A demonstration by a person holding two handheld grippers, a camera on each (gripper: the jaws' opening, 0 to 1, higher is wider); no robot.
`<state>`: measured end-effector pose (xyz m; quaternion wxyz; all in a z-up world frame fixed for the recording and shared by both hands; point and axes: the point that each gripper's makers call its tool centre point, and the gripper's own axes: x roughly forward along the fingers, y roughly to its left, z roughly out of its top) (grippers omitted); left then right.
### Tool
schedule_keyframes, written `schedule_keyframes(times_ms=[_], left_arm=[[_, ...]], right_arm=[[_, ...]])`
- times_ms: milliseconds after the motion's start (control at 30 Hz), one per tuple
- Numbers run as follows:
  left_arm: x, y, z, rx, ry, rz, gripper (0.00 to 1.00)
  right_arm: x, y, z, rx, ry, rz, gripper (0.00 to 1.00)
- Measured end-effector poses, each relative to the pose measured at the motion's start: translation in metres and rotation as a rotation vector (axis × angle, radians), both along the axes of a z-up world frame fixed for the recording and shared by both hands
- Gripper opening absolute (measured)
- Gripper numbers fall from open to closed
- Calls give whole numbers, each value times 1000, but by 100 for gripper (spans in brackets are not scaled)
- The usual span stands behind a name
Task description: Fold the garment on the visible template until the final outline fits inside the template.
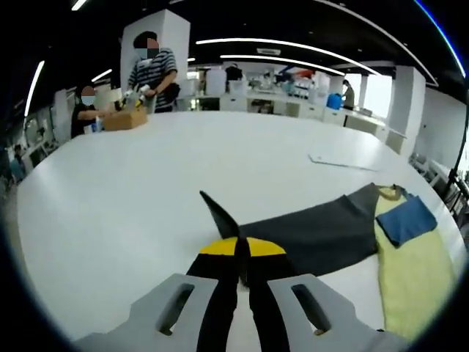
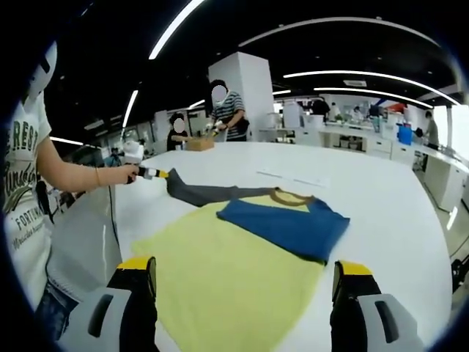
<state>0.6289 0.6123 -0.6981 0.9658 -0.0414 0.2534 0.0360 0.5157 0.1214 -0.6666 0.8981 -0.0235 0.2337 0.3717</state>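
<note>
The left gripper (image 1: 242, 253) has its jaws pressed together on the grey sleeve (image 1: 308, 231), drawn out taut above the white table (image 1: 132, 191). The right gripper (image 2: 245, 275) stands spread wide over the yellow garment (image 2: 234, 275), which lies flat on the table with its blue sleeve (image 2: 282, 224) folded across the chest.

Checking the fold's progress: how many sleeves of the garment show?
2. The grey sleeve is stretched out, pinched by the left gripper. The blue sleeve lies folded across the yellow shirt body. The right gripper hangs open.
</note>
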Motion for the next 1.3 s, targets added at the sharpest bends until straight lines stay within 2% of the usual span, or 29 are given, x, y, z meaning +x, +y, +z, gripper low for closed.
schedule_keyframes(times_ms=[467, 633, 1300], left_arm=[[16, -42, 16, -34, -32, -85, 0], [24, -66, 23, -56, -53, -125, 0], [44, -135, 30, -104, -65, -237, 0]], right_arm=[[-4, -1, -1, 0, 0, 4, 99], [-5, 0, -3, 2, 4, 11, 99], [-6, 3, -9, -7, 8, 35, 99]])
